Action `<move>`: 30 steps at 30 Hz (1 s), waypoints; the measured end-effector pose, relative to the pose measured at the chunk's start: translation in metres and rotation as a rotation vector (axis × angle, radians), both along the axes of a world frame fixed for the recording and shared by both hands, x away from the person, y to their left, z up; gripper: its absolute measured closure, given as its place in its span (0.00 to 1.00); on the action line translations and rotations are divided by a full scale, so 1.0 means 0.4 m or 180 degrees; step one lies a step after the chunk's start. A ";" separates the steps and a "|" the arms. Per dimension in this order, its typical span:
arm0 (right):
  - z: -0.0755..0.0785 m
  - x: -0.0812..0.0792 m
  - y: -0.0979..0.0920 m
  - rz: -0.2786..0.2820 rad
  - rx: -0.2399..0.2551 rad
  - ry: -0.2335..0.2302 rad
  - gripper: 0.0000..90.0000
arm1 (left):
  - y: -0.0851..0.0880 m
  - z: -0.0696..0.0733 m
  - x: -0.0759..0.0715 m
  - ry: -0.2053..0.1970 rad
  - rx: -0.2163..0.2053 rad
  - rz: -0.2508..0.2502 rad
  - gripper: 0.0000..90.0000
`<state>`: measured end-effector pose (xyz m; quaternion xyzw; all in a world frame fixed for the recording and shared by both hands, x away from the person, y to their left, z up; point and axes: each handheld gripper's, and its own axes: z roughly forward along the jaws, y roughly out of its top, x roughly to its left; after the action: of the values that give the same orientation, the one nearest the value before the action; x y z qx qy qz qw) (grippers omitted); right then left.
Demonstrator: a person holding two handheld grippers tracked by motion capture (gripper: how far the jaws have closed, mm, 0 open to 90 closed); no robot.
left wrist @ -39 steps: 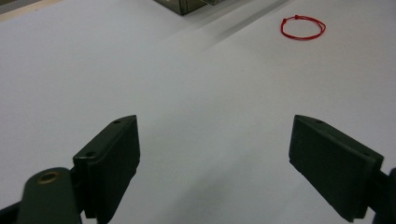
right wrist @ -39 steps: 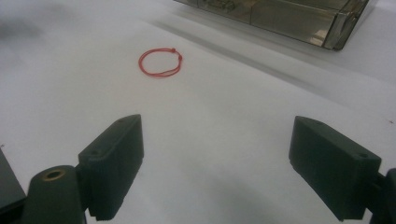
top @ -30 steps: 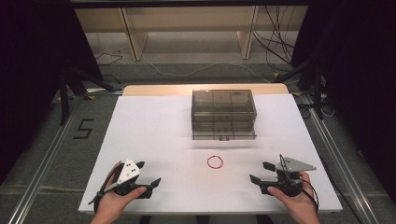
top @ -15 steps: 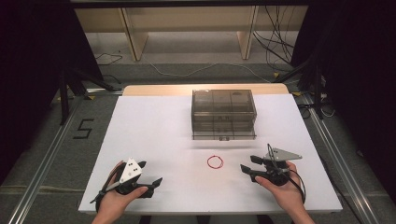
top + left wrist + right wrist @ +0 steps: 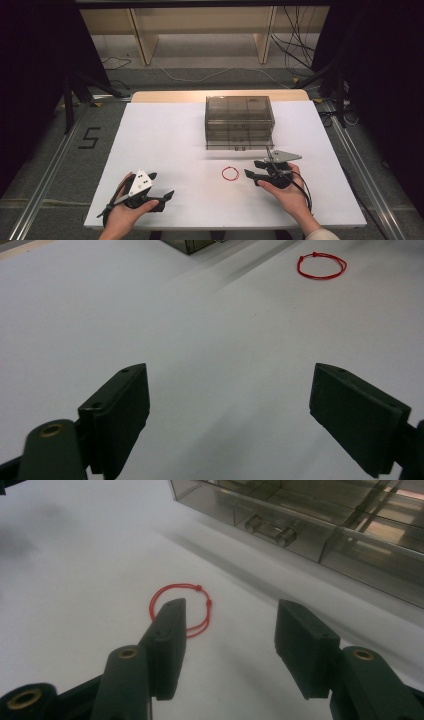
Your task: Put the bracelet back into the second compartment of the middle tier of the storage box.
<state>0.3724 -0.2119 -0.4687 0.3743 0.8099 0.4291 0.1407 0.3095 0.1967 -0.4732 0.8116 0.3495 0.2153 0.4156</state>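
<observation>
A red cord loop [image 5: 223, 173] lies flat on the white table [image 5: 175, 140], in front of a smoked clear drawer box [image 5: 239, 122]. My right gripper [image 5: 252, 169] is open just right of the loop, jaws pointing left at it. In the right gripper view the loop [image 5: 198, 587] lies ahead of the gripper [image 5: 231, 615], partly behind its left jaw, with nothing held. My left gripper [image 5: 161, 185] rests open near the table's front left, in a hand. In the left gripper view the loop [image 5: 314, 254] sits far ahead and to the right of that gripper [image 5: 230, 385].
The drawer box [image 5: 310, 525] has a small handle on its lower drawer front, close beyond the loop; a corner of the box [image 5: 192, 245] shows in the left gripper view. Wooden shelf legs [image 5: 142, 37] and cables stand on the floor behind the table. Metal rails run along both sides.
My right gripper has moved left and away from the table's front edge, ending close beside the red loop. The left gripper and the loop have stayed put.
</observation>
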 end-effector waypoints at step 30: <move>-0.053 0.084 0.129 0.0228 -0.0549 0.0183 0.77 | 0.000 -0.001 0.001 -0.0001 -0.0004 -0.0007 0.18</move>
<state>0.4062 -0.1602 -0.4901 0.3438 0.8604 0.3516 0.1336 0.3100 0.1965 -0.4734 0.8118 0.3487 0.2147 0.4164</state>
